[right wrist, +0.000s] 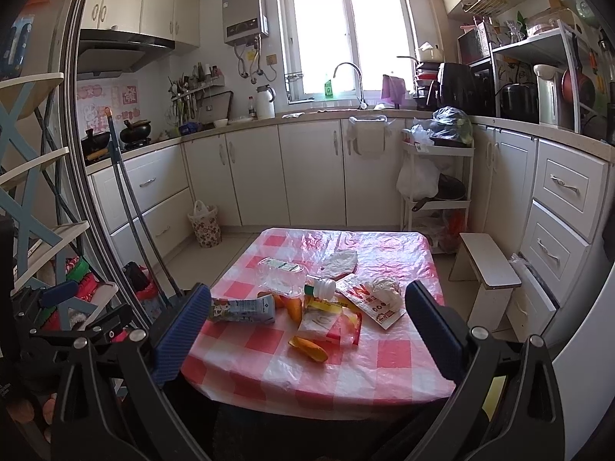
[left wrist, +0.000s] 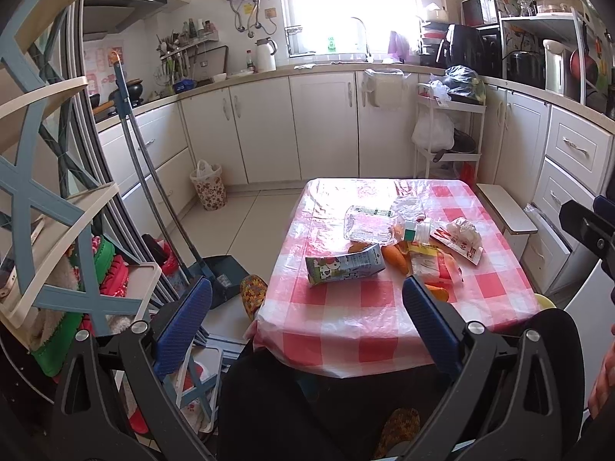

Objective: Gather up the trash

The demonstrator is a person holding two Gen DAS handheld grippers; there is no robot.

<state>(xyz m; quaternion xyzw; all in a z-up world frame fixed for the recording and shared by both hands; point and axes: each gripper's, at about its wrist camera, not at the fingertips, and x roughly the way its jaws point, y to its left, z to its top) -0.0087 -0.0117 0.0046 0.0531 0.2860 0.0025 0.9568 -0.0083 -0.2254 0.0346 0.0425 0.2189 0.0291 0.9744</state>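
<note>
A small table with a red-and-white checked cloth point(left wrist: 346, 330) point(right wrist: 399, 361) holds a pile of trash: a crushed milk carton point(left wrist: 344, 265) point(right wrist: 242, 309), a squashed clear plastic bottle point(left wrist: 369, 223) point(right wrist: 282, 278), a red-and-white wrapper with crumpled paper point(left wrist: 461, 240) point(right wrist: 378, 299), yellow packaging point(left wrist: 426, 261) point(right wrist: 326, 319) and orange peels point(left wrist: 398, 259) point(right wrist: 309, 347). My left gripper point(left wrist: 307, 296) is open and empty, held before the table's near edge. My right gripper point(right wrist: 307, 303) is open and empty, also short of the trash. The right gripper shows at the left wrist view's right edge point(left wrist: 588, 226).
A flowered waste basket with a bag point(left wrist: 208, 186) point(right wrist: 205, 226) stands on the floor by the cabinets. A dustpan and broom point(left wrist: 219, 276) lean at the left beside a shelf rack point(left wrist: 50, 207). A small wooden stool point(right wrist: 488, 265) and a white cart point(right wrist: 438, 188) stand right of the table.
</note>
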